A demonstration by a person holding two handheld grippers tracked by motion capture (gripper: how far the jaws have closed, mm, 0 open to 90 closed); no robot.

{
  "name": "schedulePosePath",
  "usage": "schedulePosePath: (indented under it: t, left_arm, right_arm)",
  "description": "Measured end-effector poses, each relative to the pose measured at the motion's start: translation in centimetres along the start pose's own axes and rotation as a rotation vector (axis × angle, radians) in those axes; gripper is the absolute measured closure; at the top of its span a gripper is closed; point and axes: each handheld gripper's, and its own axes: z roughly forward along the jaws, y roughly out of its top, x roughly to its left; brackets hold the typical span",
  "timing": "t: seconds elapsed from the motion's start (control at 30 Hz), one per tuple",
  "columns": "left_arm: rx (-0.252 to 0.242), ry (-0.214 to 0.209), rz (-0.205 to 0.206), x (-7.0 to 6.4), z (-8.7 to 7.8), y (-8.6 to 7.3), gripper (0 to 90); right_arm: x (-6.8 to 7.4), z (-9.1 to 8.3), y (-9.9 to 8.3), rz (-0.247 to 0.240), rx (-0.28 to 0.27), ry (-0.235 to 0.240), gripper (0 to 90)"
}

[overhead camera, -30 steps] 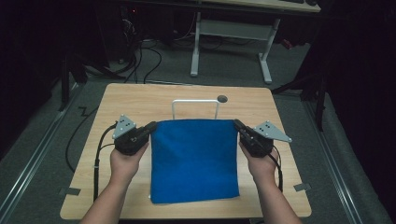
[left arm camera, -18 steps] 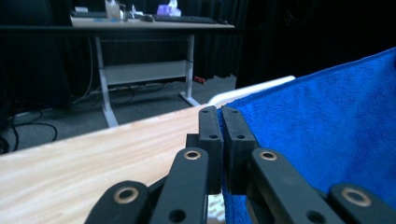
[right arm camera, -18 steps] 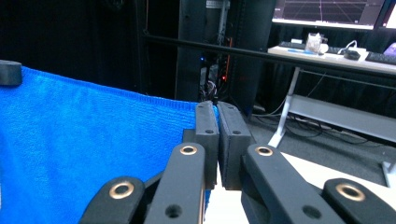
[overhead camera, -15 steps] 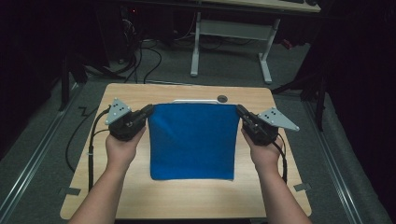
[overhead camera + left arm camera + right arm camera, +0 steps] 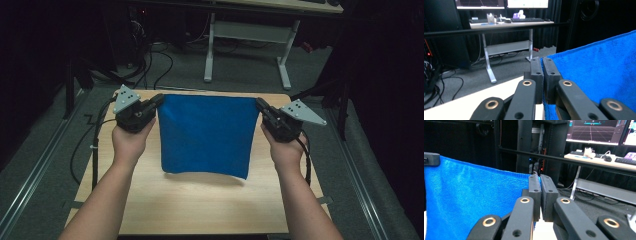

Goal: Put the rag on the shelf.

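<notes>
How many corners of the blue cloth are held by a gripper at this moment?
2. The left gripper holds the blue cloth at its top left corner, the right gripper at its top right. Both lower corners hang free.

- No text, label, brand, number or sign can be read anywhere in the three views.
- The monitors [image 5: 596, 131] behind the far desk [image 5: 604, 160] in the right gripper view show lit graphics, but any characters on them are too small and blurred to read.
- The screens [image 5: 501, 3] at the top of the left gripper view are likewise too blurred to read.
</notes>
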Motion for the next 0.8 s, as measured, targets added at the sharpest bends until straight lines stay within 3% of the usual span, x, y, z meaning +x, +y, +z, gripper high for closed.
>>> schedulePosePath:
  t: [0.17, 0.47, 0.8]
  left_arm:
    - [-0.020, 0.001, 0.010, 0.4, 0.3, 1.5, 88.1]
    - [-0.038, 0.010, 0.073, 1.0, 1.7, 3.4, 88.0]
    - [-0.035, 0.038, 0.073, 2.6, 4.5, 4.1, 88.1]
  right_arm:
    - [-0.3, 0.2, 1.4, -0.018, -0.023, -0.010, 88.9]
    - [-0.9, 1.2, 3.5, -0.041, -0.043, -0.039, 88.9]
    - [-2.6, 4.1, 4.3, -0.019, -0.027, -0.060, 89.1]
